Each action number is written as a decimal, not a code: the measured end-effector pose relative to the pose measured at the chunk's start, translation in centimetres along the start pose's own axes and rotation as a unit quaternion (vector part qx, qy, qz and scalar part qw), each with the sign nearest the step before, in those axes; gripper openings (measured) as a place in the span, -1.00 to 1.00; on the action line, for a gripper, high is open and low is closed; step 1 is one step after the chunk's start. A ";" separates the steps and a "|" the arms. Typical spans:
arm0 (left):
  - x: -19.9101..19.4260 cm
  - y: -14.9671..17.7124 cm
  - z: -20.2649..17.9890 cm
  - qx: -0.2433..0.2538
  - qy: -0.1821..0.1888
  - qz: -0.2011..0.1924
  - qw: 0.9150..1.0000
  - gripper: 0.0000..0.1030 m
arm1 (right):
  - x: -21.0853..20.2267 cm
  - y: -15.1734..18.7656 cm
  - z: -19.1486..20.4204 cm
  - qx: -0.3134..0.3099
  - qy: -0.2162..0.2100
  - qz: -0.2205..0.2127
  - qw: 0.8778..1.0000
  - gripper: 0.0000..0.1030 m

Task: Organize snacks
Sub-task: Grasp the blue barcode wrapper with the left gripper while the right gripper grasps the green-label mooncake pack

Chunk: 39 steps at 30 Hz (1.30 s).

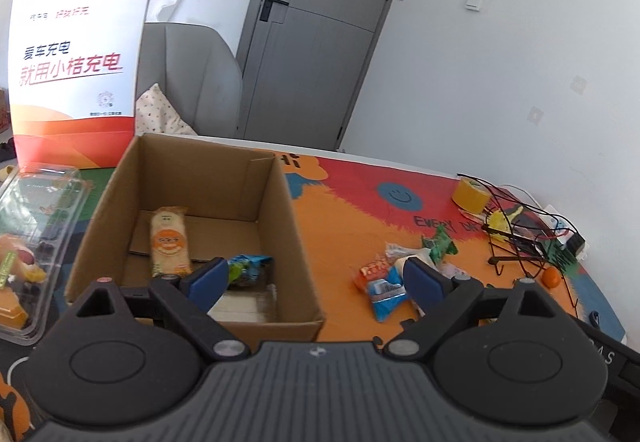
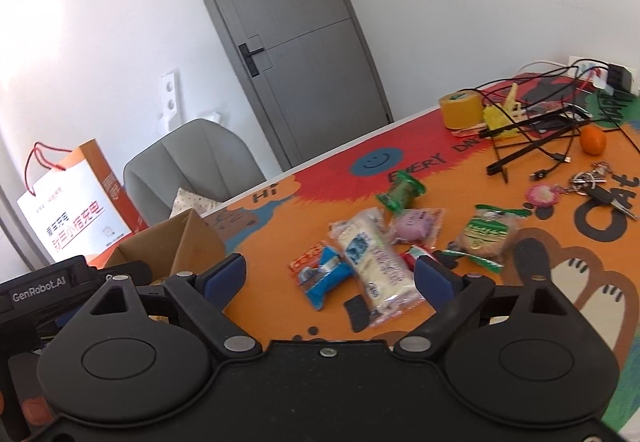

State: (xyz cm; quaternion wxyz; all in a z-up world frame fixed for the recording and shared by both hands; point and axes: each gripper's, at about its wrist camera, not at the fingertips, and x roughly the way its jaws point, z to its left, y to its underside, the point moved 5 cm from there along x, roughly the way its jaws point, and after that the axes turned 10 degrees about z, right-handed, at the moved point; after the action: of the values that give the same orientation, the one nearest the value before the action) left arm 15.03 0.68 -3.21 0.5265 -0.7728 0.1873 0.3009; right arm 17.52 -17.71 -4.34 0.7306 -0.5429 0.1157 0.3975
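An open cardboard box stands on the colourful mat; it also shows in the right wrist view. Inside it lie a long orange-and-white snack pack and a blue-green packet. My left gripper is open and empty, held above the box's near right corner. Several loose snacks lie on the mat: a blue-orange packet, a long white pack, a purple packet, a green roll and a green-labelled cake. My right gripper is open and empty above the blue-orange packet and long white pack.
A clear plastic clamshell with food sits left of the box, an orange-white paper bag behind it. At the far right are a tape roll, a black wire stand with cables, an orange and keys.
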 end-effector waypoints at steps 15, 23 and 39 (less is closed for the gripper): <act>2.9 0.3 -4.5 0.027 0.019 0.010 0.999 0.78 | 0.4 0.0 -6.0 0.050 0.018 0.007 0.999 0.61; 5.2 0.6 -6.6 0.042 0.030 0.023 0.998 0.63 | 1.3 -0.3 -8.7 0.071 0.030 0.011 0.997 0.46; 12.6 1.3 -8.1 0.025 0.007 0.076 0.997 0.25 | 5.3 -1.4 -12.1 0.086 0.046 0.032 0.995 0.38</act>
State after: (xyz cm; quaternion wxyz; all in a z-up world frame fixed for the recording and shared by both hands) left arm 25.82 -6.93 -10.33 0.5201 -0.7447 0.2567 0.3300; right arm 25.14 -26.11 -11.20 0.7554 -0.4920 0.1996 0.3840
